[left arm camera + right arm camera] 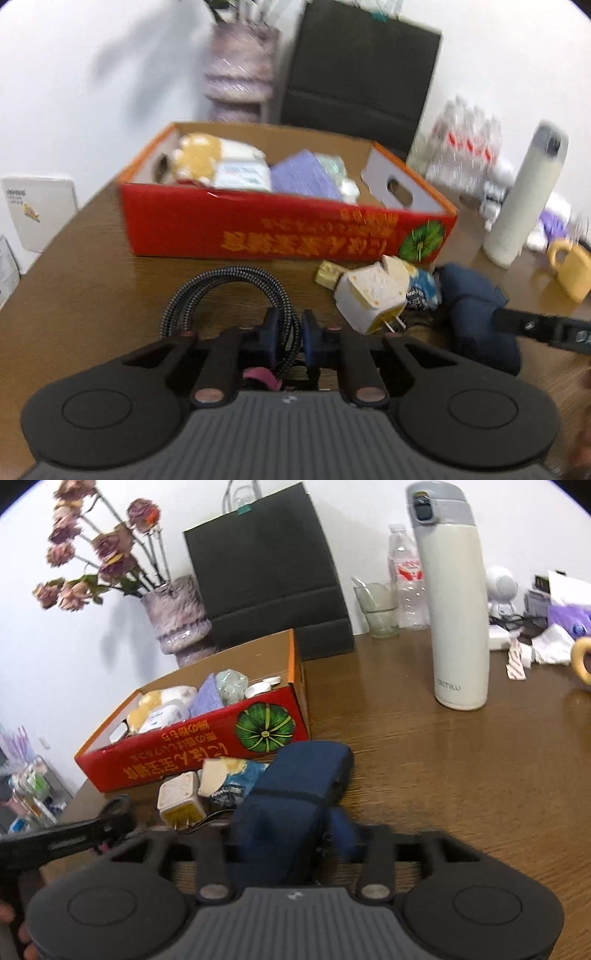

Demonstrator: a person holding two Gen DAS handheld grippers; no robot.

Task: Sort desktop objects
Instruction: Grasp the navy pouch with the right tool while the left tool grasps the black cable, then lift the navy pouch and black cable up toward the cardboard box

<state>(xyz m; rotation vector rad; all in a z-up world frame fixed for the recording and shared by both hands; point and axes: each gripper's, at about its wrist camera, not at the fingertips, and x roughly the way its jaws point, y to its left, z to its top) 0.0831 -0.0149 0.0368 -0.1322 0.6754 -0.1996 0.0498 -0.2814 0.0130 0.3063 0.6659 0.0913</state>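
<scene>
Braided cable (pixel 229 291) clenched in left claw (pixel 287 341); right claw (pixel 286 840) grips one navy pouch (pixel 291 794).

Red box (pixel 192 764) with orange lettering and a green pumpkin print; black-and-grey braided cable (pixel 221 291); navy blue pouch (pixel 291 805); off-white plug adapter (pixel 369 295) with a yellowed face; cream flask (pixel 458 602), grey cap; brown woodgrain table (pixel 461 775).

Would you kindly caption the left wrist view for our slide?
Left claw grips a braided cable before the red box.
</scene>
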